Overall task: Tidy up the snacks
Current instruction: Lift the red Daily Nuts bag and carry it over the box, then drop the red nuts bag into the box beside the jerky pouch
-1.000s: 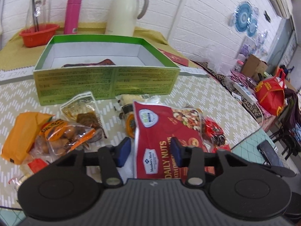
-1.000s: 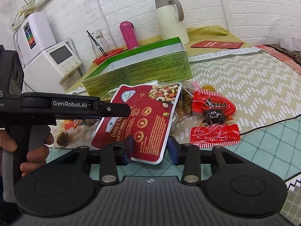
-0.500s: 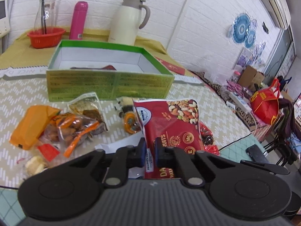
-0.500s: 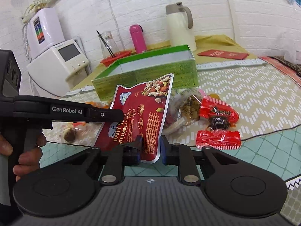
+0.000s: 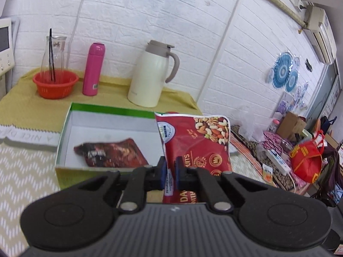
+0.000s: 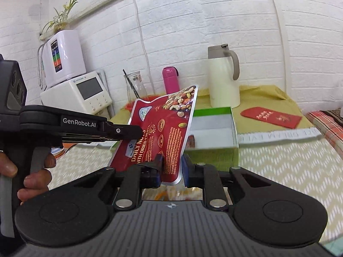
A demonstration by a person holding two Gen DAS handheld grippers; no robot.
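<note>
A red bag of Daily Nuts hangs in the air, held upright. My left gripper is shut on the bag's lower left edge. My right gripper is shut on the bag's bottom corner. The left gripper also shows from the side in the right wrist view. Behind the bag lies the open green box, white inside, with one dark red snack pack in it. The bag hangs above the box's near right part.
A cream thermos jug, a pink bottle and a red basket with a glass carafe stand behind the box on a yellow cloth. A red envelope lies right of the box. White appliances stand at left.
Both grippers have closed on the nut bag and lifted it off the table toward the green box. The loose snacks on the table have dropped out of view.
</note>
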